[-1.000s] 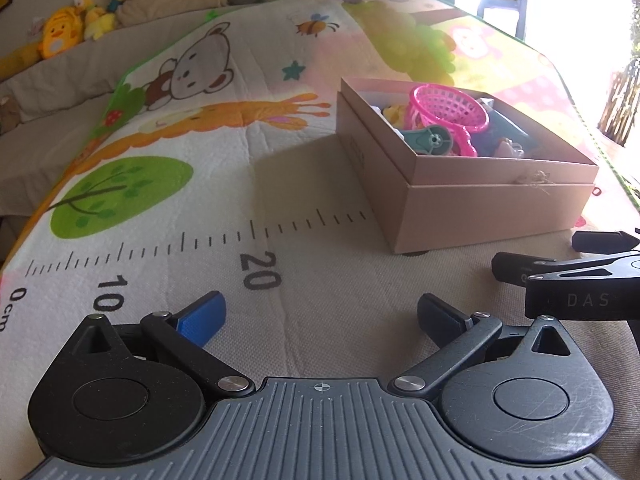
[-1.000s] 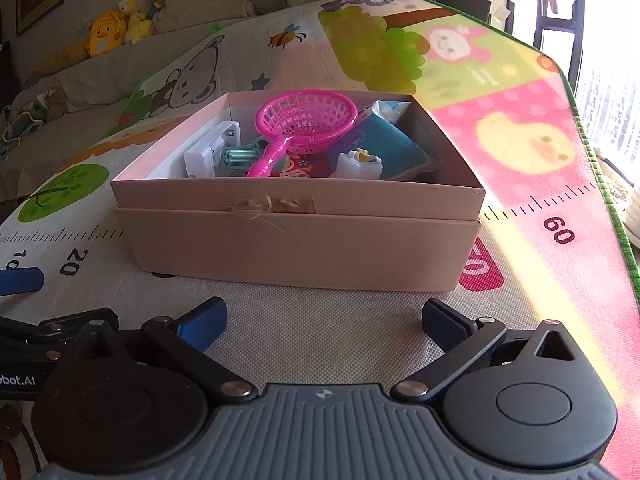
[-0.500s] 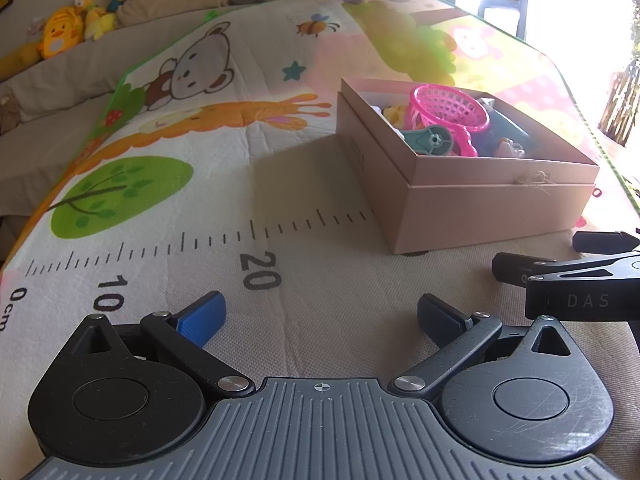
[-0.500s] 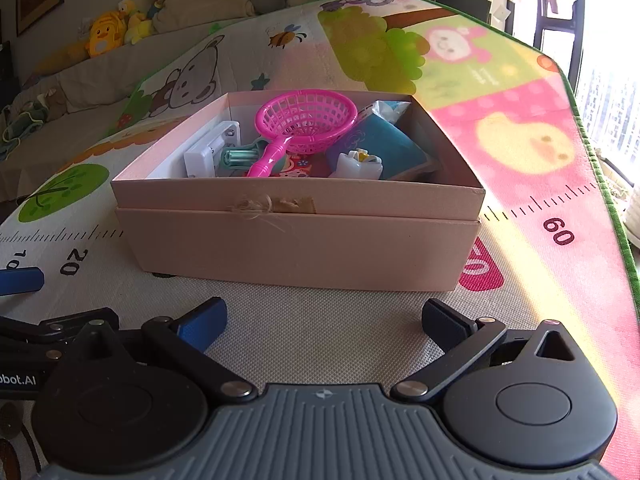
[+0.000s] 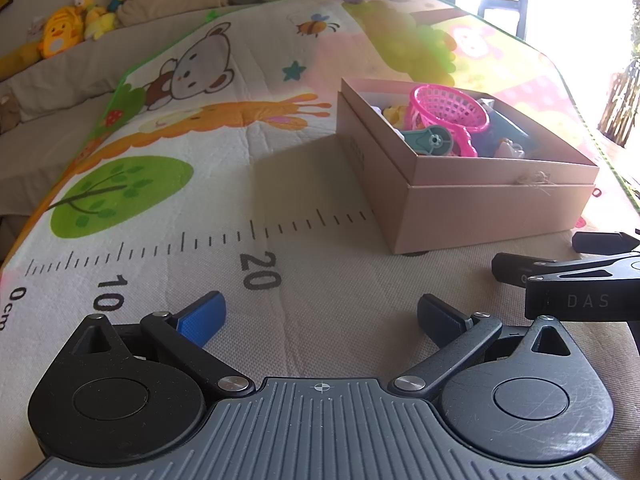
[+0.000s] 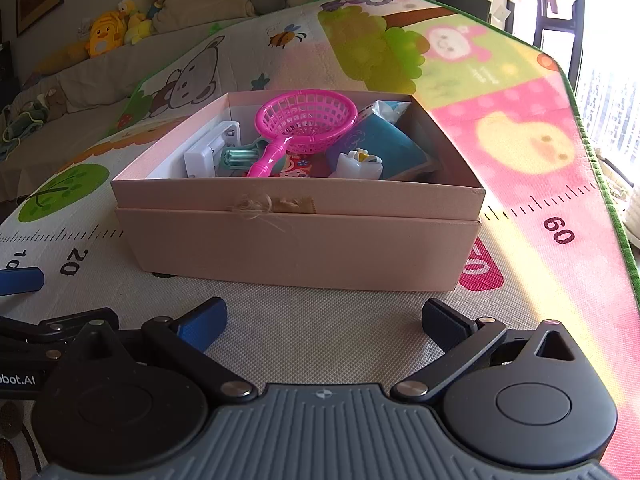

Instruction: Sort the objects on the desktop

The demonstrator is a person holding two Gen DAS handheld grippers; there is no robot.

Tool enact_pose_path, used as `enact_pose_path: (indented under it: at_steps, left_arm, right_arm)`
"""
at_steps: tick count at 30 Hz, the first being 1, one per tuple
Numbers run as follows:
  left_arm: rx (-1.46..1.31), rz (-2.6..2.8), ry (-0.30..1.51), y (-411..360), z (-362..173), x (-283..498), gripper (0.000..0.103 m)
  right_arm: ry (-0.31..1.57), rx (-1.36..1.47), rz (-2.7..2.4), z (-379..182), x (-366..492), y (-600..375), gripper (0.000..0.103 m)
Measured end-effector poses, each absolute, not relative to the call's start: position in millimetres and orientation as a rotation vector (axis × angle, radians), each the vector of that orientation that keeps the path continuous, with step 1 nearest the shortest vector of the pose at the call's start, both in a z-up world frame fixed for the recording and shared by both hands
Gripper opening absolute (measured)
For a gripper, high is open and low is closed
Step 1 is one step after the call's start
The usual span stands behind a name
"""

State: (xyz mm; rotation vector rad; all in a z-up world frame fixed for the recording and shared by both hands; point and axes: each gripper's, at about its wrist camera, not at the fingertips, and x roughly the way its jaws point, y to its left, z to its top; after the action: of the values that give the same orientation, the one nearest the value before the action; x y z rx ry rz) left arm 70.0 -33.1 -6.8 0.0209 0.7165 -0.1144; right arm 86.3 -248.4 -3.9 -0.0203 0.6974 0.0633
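A pink cardboard box (image 6: pixel 296 236) stands on the play mat, also in the left wrist view (image 5: pixel 492 208). It holds a pink plastic strainer (image 6: pixel 304 124), a teal toy (image 6: pixel 240 157), a white block (image 6: pixel 210 148), a blue pouch (image 6: pixel 380 144) and a small white flower piece (image 6: pixel 360 164). My right gripper (image 6: pixel 324 320) is open and empty, low over the mat in front of the box. My left gripper (image 5: pixel 320 316) is open and empty, left of the box. The right gripper also shows in the left wrist view (image 5: pixel 568 276).
The colourful play mat (image 5: pixel 168 184) with a printed ruler covers the surface. A sofa with plush toys (image 5: pixel 64 32) runs along the back. The mat's green edge (image 6: pixel 600 168) is at the right, by a bright window.
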Motion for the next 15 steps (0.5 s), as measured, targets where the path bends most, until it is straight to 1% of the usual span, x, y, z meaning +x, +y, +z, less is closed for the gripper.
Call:
enact_pose_path:
  at_steps: [15]
  left_arm:
    - [0.021,-0.115,0.717,-33.1,-6.5,69.8,0.103]
  right_arm:
    - [0.697,-0.02,0.063,-3.2,85.6,-248.3,0.103]
